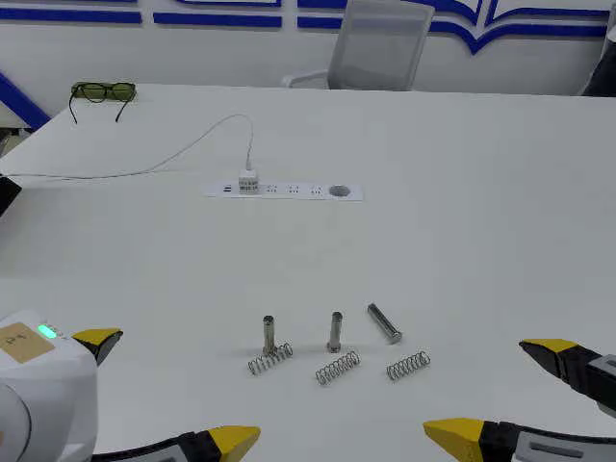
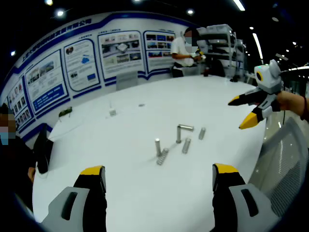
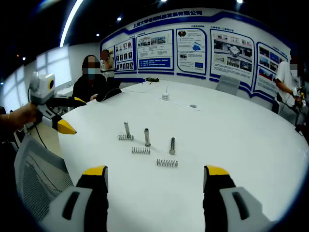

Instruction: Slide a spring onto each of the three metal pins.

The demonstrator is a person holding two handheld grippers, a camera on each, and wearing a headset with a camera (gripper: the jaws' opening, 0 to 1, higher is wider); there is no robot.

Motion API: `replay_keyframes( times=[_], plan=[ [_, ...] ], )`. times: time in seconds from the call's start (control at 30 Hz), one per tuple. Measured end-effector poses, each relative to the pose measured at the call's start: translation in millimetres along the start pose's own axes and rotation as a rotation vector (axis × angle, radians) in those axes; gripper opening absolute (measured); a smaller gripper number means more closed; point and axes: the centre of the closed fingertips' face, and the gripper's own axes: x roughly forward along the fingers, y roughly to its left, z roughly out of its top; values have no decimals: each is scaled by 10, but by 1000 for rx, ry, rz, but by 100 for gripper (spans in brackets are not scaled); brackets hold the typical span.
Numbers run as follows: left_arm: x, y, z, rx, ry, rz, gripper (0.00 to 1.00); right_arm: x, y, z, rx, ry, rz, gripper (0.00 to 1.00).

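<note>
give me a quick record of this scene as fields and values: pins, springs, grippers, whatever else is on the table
pins: three metal pins in a row on the white table; left two upright, right one lying on its side
springs: three springs, each lying on the table in front of a pin, none on a pin
left gripper: open, holding nothing
right gripper: open, holding nothing
also on table: power strip, green glasses
task progress: no spring fitted yet
</note>
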Motion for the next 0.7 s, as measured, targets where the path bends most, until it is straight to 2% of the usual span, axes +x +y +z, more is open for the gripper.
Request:
replay_keyframes(
  times=[0.53,0.7],
  plan=[
    [-26,-2,-10,-8,6,5,92,-29,25,-40,9,0,-1,79],
    [-26,-4,-21,-7,11,3,92,-45,9,-23,34,-17,-10,79]
  ],
)
